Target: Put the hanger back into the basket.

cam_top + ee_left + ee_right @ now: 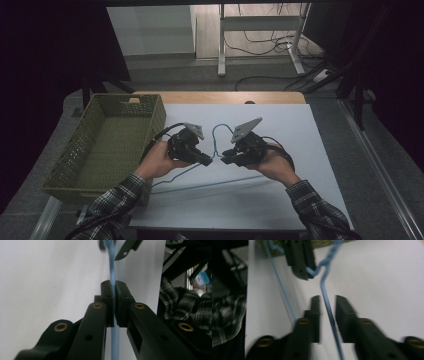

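Observation:
A blue wire hanger [216, 131] lies on the white sheet [305, 150], its long wire [220, 185] running toward the person. My left gripper [210, 161] is shut on the hanger's twisted neck; in the left gripper view the pads [108, 293] squeeze the blue wire [112, 270] upright between them. My right gripper [223, 160] faces it, tip to tip. Seen in the right gripper view, its jaws [327, 301] stand slightly apart, and the wire [330, 313] runs through the gap without touching either pad. The left gripper [305, 275] grips the bend just beyond.
An olive woven basket [70, 160] stands at the table's left with nothing in it. A wooden table edge [225, 97] borders the sheet at the back. Plaid sleeves come in from the bottom. Desk legs and cables lie on the floor behind.

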Demonstrator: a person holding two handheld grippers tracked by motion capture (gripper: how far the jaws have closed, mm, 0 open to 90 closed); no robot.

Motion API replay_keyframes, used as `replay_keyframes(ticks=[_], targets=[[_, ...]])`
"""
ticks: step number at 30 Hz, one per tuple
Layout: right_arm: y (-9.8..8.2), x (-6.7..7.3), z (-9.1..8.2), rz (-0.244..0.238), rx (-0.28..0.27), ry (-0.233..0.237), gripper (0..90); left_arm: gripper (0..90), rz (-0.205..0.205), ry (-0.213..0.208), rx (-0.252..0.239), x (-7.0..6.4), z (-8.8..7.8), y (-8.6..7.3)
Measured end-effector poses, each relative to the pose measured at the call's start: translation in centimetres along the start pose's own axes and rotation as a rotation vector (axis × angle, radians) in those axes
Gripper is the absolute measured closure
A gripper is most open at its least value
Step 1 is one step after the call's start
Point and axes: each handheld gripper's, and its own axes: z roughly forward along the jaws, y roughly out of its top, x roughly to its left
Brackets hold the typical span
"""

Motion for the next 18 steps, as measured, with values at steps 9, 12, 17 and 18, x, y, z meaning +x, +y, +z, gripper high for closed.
replay_keyframes(ticks=[9, 12, 17, 18], targets=[[-1.4, 0.6, -3.2, 0.081, -0.069, -0.079, 36.0, 87.3, -0.157, 0.026, -0.127, 0.6, -2.1, -0.4], [-2.2, 0.8, -3.8, 0.101, -0.083, -0.109, 28.3, 87.2, -0.185, 0.052, -0.151, 0.7, -2.9, -0.5], [-3.7, 1.1, -4.8, 0.152, -0.118, -0.147, 19.6, 87.3, -0.214, 0.098, -0.175, 0.7, -4.4, -0.6], [-3.9, 1.2, -4.9, 0.161, -0.123, -0.151, 18.9, 87.2, -0.218, 0.113, -0.178, 0.7, -4.7, -0.7]])
